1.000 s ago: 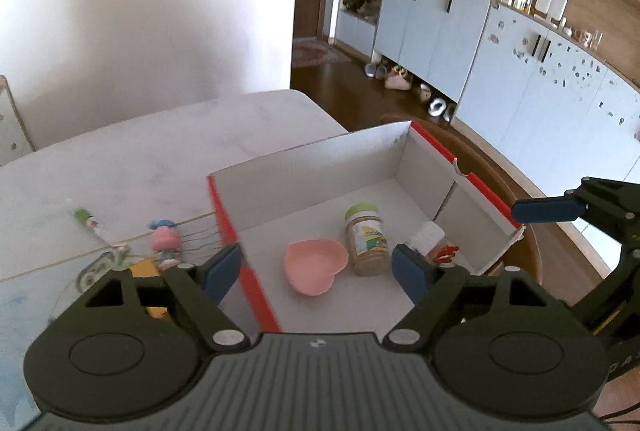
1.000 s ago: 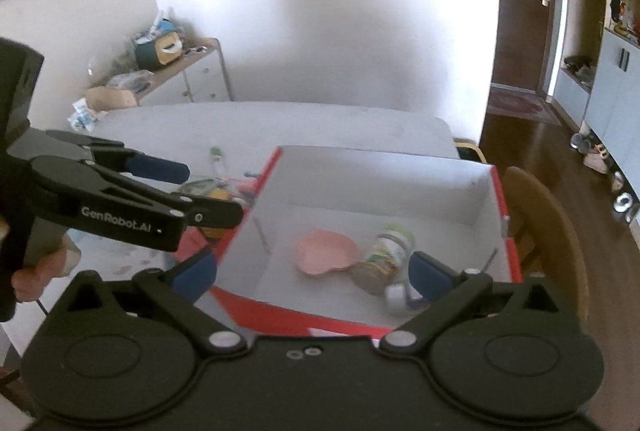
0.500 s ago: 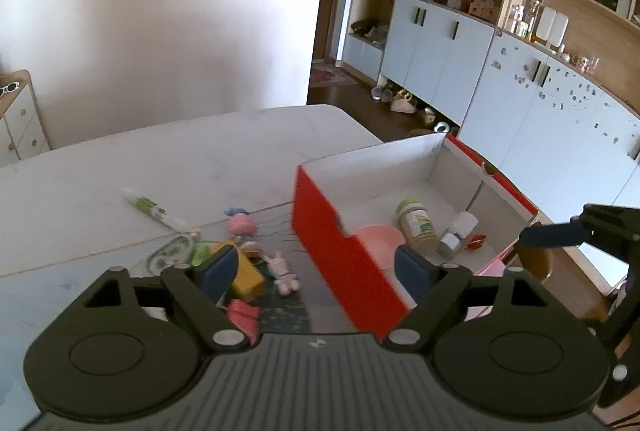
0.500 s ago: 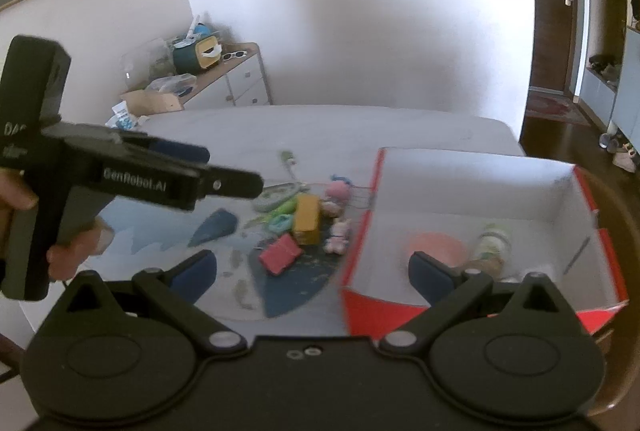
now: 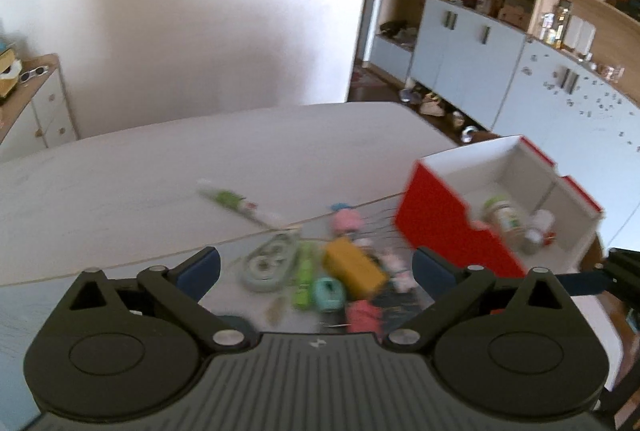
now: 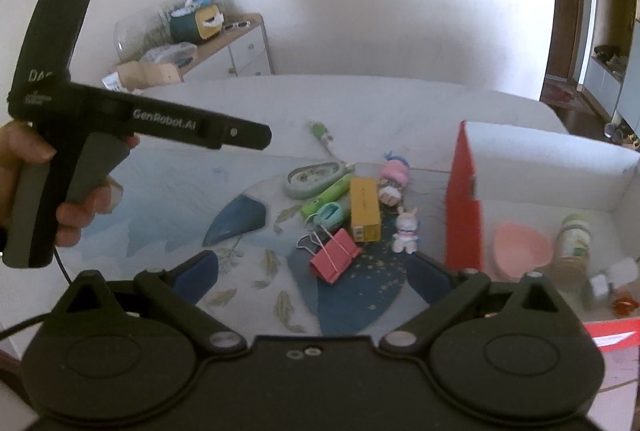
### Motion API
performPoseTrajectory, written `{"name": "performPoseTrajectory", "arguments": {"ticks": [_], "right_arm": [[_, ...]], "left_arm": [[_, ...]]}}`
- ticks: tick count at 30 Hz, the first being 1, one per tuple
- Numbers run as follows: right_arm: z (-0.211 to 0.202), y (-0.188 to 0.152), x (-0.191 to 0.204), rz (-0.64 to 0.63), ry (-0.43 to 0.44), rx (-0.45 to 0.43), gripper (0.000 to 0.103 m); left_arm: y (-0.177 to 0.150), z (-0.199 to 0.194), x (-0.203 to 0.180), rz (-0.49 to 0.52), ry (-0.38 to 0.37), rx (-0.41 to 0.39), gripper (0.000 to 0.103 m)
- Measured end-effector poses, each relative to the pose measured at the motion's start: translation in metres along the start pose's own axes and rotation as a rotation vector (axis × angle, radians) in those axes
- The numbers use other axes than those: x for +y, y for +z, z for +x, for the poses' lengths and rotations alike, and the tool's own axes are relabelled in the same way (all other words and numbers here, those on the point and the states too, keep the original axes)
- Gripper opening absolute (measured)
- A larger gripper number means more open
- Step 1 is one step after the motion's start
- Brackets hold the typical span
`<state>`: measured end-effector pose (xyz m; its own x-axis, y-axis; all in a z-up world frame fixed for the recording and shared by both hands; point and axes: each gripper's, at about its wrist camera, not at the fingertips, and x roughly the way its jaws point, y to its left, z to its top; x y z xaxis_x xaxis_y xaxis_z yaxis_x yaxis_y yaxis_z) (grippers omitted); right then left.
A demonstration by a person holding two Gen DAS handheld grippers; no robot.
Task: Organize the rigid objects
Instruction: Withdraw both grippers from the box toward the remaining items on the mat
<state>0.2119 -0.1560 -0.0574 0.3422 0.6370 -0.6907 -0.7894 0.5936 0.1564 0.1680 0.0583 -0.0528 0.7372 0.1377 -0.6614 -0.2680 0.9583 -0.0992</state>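
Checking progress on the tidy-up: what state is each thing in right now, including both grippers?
left gripper: open, its fingers have just been opening, nothing between them
right gripper: open, empty
red box: open-topped, partly filled
pink heart dish: in the box
jar: in the box, lid on
yellow block: loose on the table
pink binder clip: loose on the table
bunny figure: lying on the table
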Motion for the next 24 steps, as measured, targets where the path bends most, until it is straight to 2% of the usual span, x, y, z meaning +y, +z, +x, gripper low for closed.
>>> {"name": "performPoseTrajectory", "arguments": {"ticks": [4,6,10,15,20,24], "right_arm": [[0.027,-0.002,0.009,-0.026,-0.034,0.030,0.099],[0.041,-0.003,0.012,-0.051,-0.050,0.051,0.094],[0.065,-0.005,0.013,-0.093,-0.072,0.095,0.092],[0.088,-0.008,0.013,-0.154,-0.079,0.136,0.084],[0.109,-0.008,0.012,-0.193,-0.063,0.160,0.081],[0.119,-0.008,0.010,-0.207,-0.062,0.172,0.078]], "left_arm": [[-0.005,0.024,0.029,-0.011,0.019,0.017,0.103],[-0.007,0.037,0.041,-0.019,0.019,0.029,0.103],[-0.013,0.064,0.056,-0.019,0.021,0.055,0.103],[-0.020,0.095,0.061,0.017,0.031,0.082,0.103],[-0.024,0.117,0.060,0.075,0.014,0.090,0.103],[-0.023,0.133,0.063,0.079,0.000,0.105,0.103]]}}
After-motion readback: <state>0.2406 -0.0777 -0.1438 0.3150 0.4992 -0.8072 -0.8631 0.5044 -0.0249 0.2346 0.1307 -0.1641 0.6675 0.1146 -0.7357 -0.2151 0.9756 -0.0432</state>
